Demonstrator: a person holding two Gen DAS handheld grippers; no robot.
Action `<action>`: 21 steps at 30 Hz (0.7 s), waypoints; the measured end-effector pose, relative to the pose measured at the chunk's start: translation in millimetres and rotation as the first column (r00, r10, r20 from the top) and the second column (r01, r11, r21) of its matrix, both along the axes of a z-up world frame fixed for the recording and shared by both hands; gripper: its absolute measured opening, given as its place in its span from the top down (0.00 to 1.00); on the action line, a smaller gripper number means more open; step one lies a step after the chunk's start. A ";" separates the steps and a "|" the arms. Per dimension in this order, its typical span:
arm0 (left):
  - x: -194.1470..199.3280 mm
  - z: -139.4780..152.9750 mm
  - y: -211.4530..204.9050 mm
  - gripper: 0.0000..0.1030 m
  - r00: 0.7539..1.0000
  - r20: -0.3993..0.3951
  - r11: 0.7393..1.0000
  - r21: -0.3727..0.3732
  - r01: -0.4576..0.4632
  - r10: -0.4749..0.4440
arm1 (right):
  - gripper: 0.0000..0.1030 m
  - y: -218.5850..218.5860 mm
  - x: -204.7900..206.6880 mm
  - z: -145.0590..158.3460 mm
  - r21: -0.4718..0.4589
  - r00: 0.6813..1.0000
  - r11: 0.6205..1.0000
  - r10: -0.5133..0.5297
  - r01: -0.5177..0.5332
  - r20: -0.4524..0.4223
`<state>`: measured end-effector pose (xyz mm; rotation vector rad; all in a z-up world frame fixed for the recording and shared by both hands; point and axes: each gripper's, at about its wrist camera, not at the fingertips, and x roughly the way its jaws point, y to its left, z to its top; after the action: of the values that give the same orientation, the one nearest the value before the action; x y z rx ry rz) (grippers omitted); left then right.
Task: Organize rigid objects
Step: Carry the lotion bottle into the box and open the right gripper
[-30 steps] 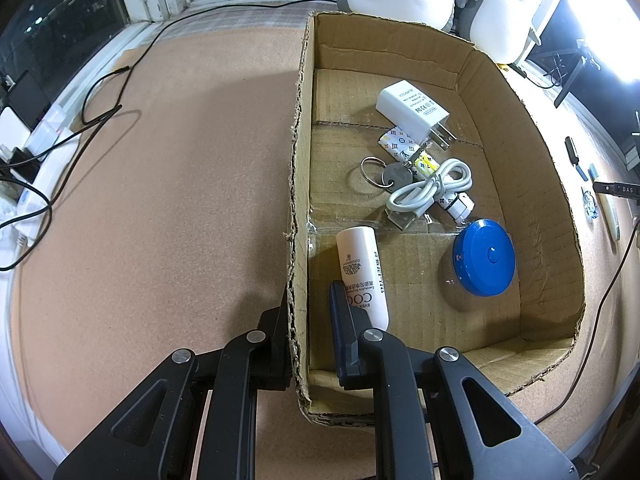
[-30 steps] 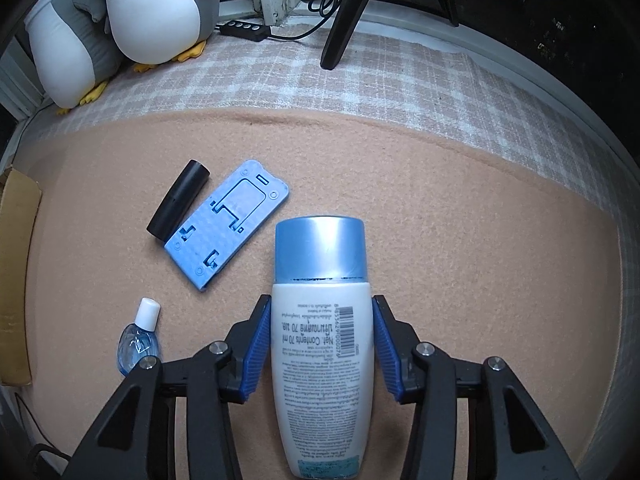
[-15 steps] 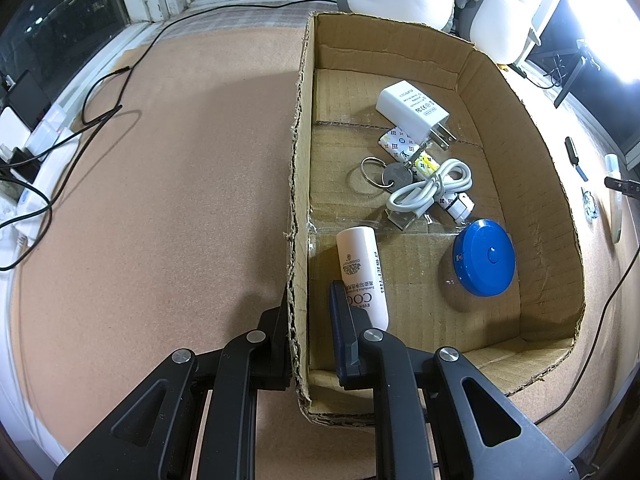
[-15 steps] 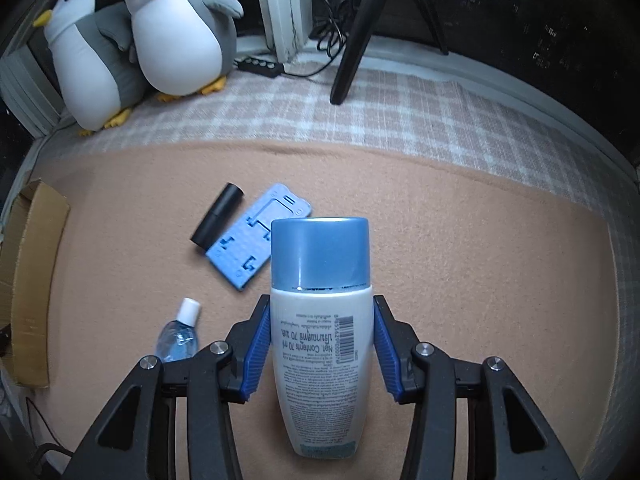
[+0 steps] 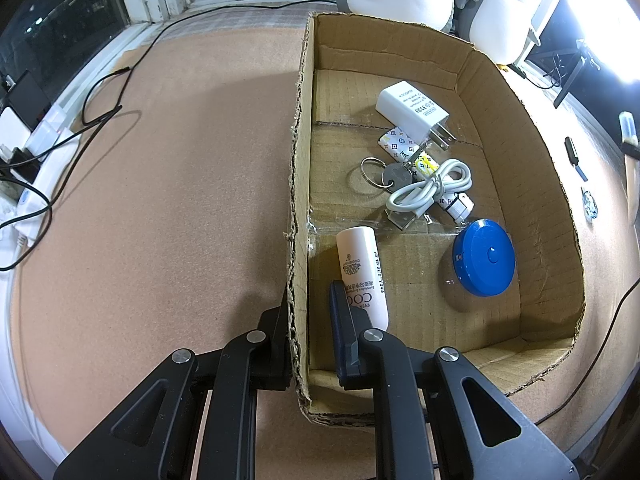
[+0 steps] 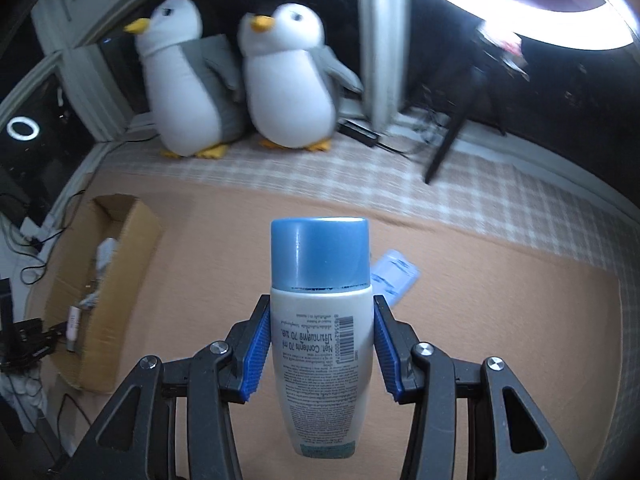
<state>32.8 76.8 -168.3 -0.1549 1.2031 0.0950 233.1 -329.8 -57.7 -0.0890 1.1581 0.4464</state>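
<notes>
My right gripper (image 6: 320,344) is shut on a white bottle with a blue cap (image 6: 320,320) and holds it up above the tan mat. My left gripper (image 5: 310,320) is shut on the left wall of the cardboard box (image 5: 298,184), one finger outside and one inside. In the box lie a white tube (image 5: 362,272), a blue round case (image 5: 483,257), a white cable (image 5: 432,190), a white charger (image 5: 412,110) and a key ring (image 5: 380,174). The box also shows at the left of the right wrist view (image 6: 120,280).
Two plush penguins (image 6: 240,80) stand at the back on a checked cloth. A blue phone stand (image 6: 394,280) lies on the mat behind the bottle. Black cables (image 5: 72,128) and a power strip (image 5: 32,160) lie left of the box. A tripod leg (image 6: 452,140) stands at the back right.
My right gripper has lifted the bottle and tilted up, so the penguins and the box have come into view. The left gripper has not moved.
</notes>
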 end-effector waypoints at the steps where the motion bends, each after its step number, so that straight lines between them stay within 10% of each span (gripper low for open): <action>1: 0.3 -0.8 1.8 0.87 1.000 0.000 1.000 0.000 0.001 -0.001 | 0.58 10.8 -2.5 4.2 0.010 1.000 1.000 0.022 -0.022 0.004; 21: -0.4 1.2 1.9 0.87 1.000 0.003 1.000 -0.001 0.000 0.000 | 0.58 215.3 -22.7 36.8 0.267 0.952 0.919 0.306 -0.290 -0.018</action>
<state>32.4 78.7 -167.1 -0.1562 1.2003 0.0942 210.4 -114.5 -20.9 -0.0217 1.1375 0.8758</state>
